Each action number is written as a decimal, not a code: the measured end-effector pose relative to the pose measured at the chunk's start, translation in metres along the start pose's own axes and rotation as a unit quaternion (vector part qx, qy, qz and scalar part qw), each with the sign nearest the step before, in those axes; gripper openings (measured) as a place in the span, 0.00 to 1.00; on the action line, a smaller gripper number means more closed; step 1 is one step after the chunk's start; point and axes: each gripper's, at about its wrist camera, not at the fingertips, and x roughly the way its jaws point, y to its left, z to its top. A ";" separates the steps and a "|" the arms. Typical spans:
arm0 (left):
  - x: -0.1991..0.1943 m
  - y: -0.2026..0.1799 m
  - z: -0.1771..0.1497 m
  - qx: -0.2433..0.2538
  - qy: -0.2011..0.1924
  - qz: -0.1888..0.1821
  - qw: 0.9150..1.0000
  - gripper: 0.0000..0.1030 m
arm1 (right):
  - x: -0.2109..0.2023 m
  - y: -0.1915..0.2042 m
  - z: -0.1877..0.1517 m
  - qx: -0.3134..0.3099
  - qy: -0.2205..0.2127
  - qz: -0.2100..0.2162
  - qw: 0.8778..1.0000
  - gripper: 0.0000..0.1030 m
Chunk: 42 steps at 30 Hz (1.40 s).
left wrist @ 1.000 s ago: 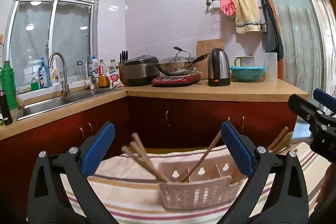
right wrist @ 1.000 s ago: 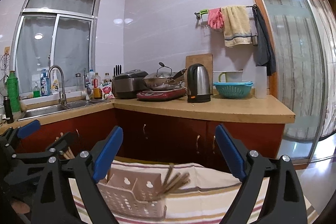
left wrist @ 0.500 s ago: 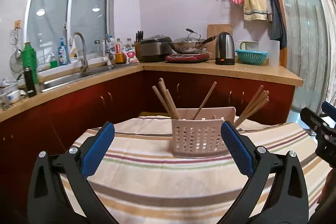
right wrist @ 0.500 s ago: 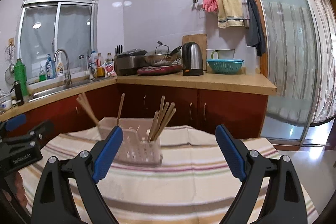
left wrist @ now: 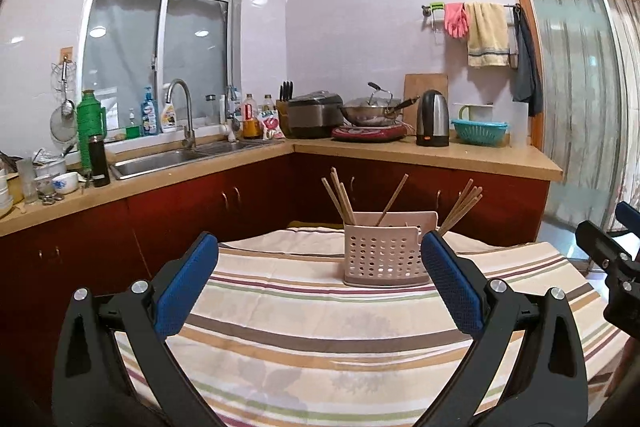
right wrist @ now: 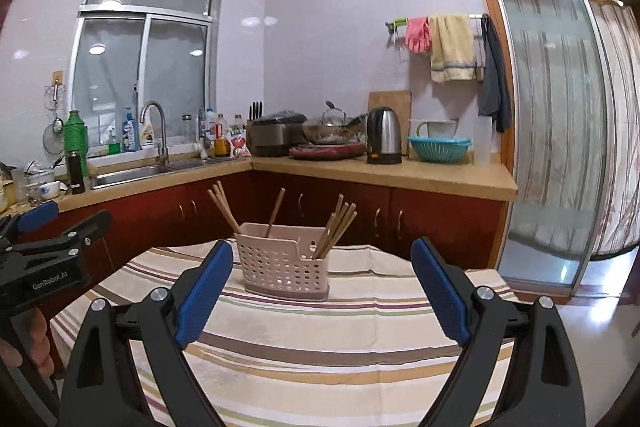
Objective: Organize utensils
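The L-shaped counter [left wrist: 432,155] has a tan top over dark red cabinet doors; a steel sink [left wrist: 160,161] is set into its left run. In front of it stands a table covered by a striped cloth [left wrist: 320,327], soft woven fabric with tan, brown, green and maroon bands.

The utensil holder [left wrist: 384,251] stands upright on the cloth toward the far edge of the table. It is a pale pink rectangular plastic caddy with perforated walls and a raised back panel. Wooden chopsticks [left wrist: 340,197] lean in it in three groups: several at the left end, one near the middle, a bundle at the right end [right wrist: 336,231].

The left gripper [left wrist: 320,279] is held level above the near part of the cloth, aimed at the holder and well short of it. Its black fingers with blue ribbed pads [left wrist: 186,283] are spread wide and grasp nothing.

The right gripper [right wrist: 320,291] is held alongside in a similar pose. Its pads [right wrist: 438,291] are equally spread and empty, touching neither cloth nor holder.
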 end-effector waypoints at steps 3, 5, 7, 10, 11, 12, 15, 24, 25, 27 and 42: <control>-0.014 0.003 0.002 0.001 -0.003 0.002 1.000 0.96 | -0.014 0.003 0.005 -0.003 -0.010 0.001 1.000 0.86; -0.022 0.007 0.001 -0.001 -0.006 0.003 1.000 0.96 | -0.022 0.004 0.007 -0.002 -0.017 0.004 1.000 0.86; -0.029 0.009 0.003 -0.005 -0.010 0.004 1.000 0.96 | -0.030 0.005 0.008 -0.004 -0.025 0.006 1.000 0.86; -0.038 0.011 0.002 -0.005 -0.016 0.005 1.000 0.96 | -0.038 0.008 0.008 -0.005 -0.034 0.008 0.999 0.86; -0.041 0.011 0.002 -0.005 -0.017 0.006 1.000 0.96 | -0.039 0.009 0.008 -0.007 -0.035 0.008 0.999 0.86; -0.043 0.011 0.002 -0.004 -0.019 0.007 1.000 0.96 | -0.040 0.010 0.008 -0.009 -0.036 0.007 0.999 0.86; -0.047 0.011 0.002 -0.007 -0.022 0.004 1.000 0.96 | -0.041 0.010 0.007 -0.008 -0.035 0.009 0.999 0.86; -0.052 0.013 0.000 -0.010 -0.022 0.005 1.000 0.96 | -0.044 0.013 0.007 -0.006 -0.036 0.008 0.999 0.86; -0.052 0.013 0.000 -0.010 -0.023 0.005 1.000 0.96 | -0.044 0.013 0.007 -0.007 -0.036 0.008 0.999 0.86; -0.052 0.013 0.000 -0.011 -0.023 0.004 1.000 0.96 | -0.043 0.012 0.007 -0.007 -0.035 0.008 0.999 0.86; -0.055 0.015 0.000 -0.013 -0.018 0.004 1.000 0.96 | -0.044 0.013 0.007 -0.005 -0.031 0.008 0.999 0.86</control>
